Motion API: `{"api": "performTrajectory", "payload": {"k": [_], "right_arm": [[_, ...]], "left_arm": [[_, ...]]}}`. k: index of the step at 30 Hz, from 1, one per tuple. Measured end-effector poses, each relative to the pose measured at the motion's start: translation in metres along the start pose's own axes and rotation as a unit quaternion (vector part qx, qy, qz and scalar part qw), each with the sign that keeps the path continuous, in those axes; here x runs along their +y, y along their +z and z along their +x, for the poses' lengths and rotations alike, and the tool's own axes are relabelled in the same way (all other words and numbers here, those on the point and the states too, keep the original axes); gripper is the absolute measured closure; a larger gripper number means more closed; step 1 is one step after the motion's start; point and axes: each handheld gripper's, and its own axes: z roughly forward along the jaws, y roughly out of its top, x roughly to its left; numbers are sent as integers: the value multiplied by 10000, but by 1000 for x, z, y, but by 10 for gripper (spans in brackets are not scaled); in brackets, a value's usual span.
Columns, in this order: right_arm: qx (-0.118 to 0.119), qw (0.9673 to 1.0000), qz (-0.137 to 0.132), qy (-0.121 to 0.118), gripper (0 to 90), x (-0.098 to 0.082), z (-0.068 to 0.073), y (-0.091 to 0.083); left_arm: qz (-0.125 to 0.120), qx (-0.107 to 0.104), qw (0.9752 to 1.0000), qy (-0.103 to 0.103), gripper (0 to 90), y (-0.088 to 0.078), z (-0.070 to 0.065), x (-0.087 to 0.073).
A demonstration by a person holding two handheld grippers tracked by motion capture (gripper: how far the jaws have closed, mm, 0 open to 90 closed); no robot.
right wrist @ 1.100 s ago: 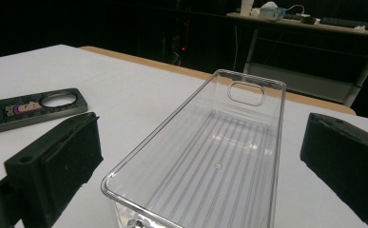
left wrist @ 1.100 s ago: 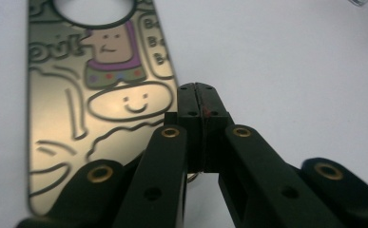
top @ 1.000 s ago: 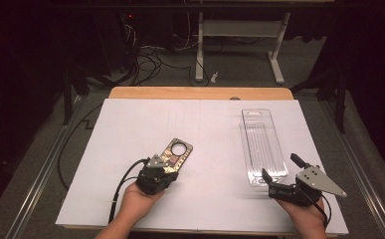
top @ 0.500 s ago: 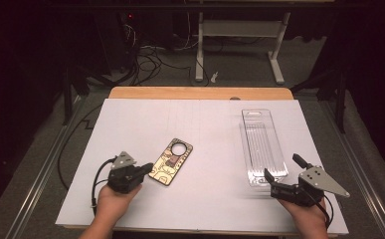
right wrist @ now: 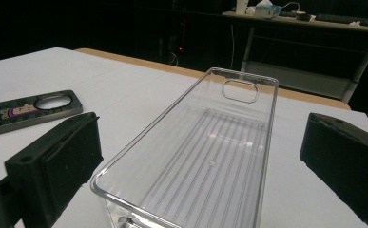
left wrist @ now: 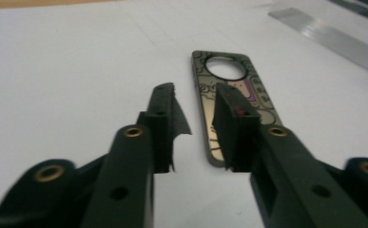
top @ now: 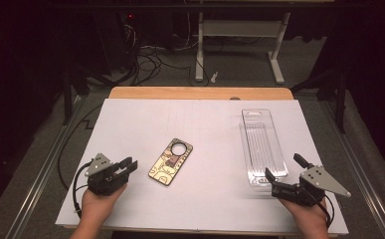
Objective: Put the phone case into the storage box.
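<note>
The left gripper [top: 128, 166] is resting low on the white-covered worktop [top: 210, 129], its black fingers [left wrist: 161, 124] standing apart with nothing between them. Just beyond and to one side of them is lying the flat gold-and-black patterned phone case with a round camera hole [top: 170, 162]; in the left gripper view one finger is covering its near edge, and the printing is too blurred to read. The right gripper [top: 283, 175] is holding its fingers [right wrist: 58, 159] wide apart, the near end of the clear ribbed plastic tray [top: 262, 145] sitting between them, untouched. The tray's nearest corner is running off the bottom of the right gripper view.
</note>
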Motion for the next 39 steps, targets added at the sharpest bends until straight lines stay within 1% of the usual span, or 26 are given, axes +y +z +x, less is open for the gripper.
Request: {"api": "performTrajectory", "payload": {"k": [2, 3, 4, 7, 8, 10, 11, 12, 13, 15, 16, 17, 19, 21, 24, 26, 30, 31, 32, 33, 35, 37, 39], "right_arm": [[-16, 10000, -4, 7, 3, 0, 0, -1], [-17, 10000, -7, 9, 3, 0, -1, -2], [-28, 10000, -11, 24, 3, 0, -1, -3], [-9, 10000, -1, 56, 2, -1, -3, -4], [-13, 10000, 6, 51, 2, -2, -3, -4], [-12, 10000, 15, 38, 3, -2, -4, -3], [-17, 10000, 16, 33, 2, -2, -4, -3], [-17, 10000, 17, 36, 2, -2, -4, -3], [-15, 10000, 16, 48, 3, -2, -4, -3], [-13, 10000, 22, 44, 2, -2, -4, -3], [-27, 10000, 30, 24, 2, -2, -4, -3], [-19, 10000, 22, 23, 2, -2, -4, -3], [6, 10000, 26, 8, 2, -2, -3, -3], [18, 10000, 2, 19, 2, -2, -4, -3], [29, 10000, 0, 44, 2, -2, -5, -3], [30, 10000, 0, 43, 2, -2, -5, -3], [15, 10000, -5, 54, 2, -2, -6, -4], [11, 10000, -9, 69, 2, -2, -7, -3], [8, 10000, -2, 94, 2, -2, -7, -4], [13, 10000, -3, 96, 2, -2, -7, -4], [11, 10000, 7, 71, 3, -2, -8, -3], [9, 10000, 13, 48, 3, -2, -8, -3], [12, 10000, 7, 55, 2, -2, -7, -3]], "left_arm": [[12, 1, 10000, 11, 614, 0, 0, 2], [-28, -9, 10000, -14, 588, 0, 0, 2], [-64, -43, 10000, -33, 553, 0, 0, 2], [-164, 30, 9999, 20, 453, -1, -1, 3], [-178, 27, 9998, 17, 398, -1, 0, 3], [-142, 40, 9999, 57, 350, -1, 0, 3], [-123, 36, 9999, 41, 331, 0, 0, 4], [-71, -41, 10000, -13, 329, 0, 1, 4], [-52, -72, 10000, -33, 330, 1, 1, 4], [-54, -58, 10000, -16, 308, 1, 1, 4], [-71, -90, 9999, -58, 291, 1, 2, 5], [-71, -120, 9999, -51, 272, 2, 2, 5], [-31, -123, 9999, 47, 228, 3, 1, 5], [-24, -127, 9999, 74, 198, 3, 1, 5], [-106, -58, 9998, 169, 162, 2, -3, 6], [-117, -98, 9997, 176, 147, 2, -3, 6], [-72, -113, 9997, 197, 56, 4, -5, 7], [-14, -91, 9997, 223, 46, 5, -6, 7], [10, -62, 9997, 240, 16, 6, -6, 7], [43, -79, 9997, 243, 2, 7, -6, 7], [121, -90, 9996, 259, 2, 10, -6, 6], [146, -93, 9995, 272, 1, 11, -7, 7], [141, -97, 9996, 238, 2, 10, -7, 7]]}}
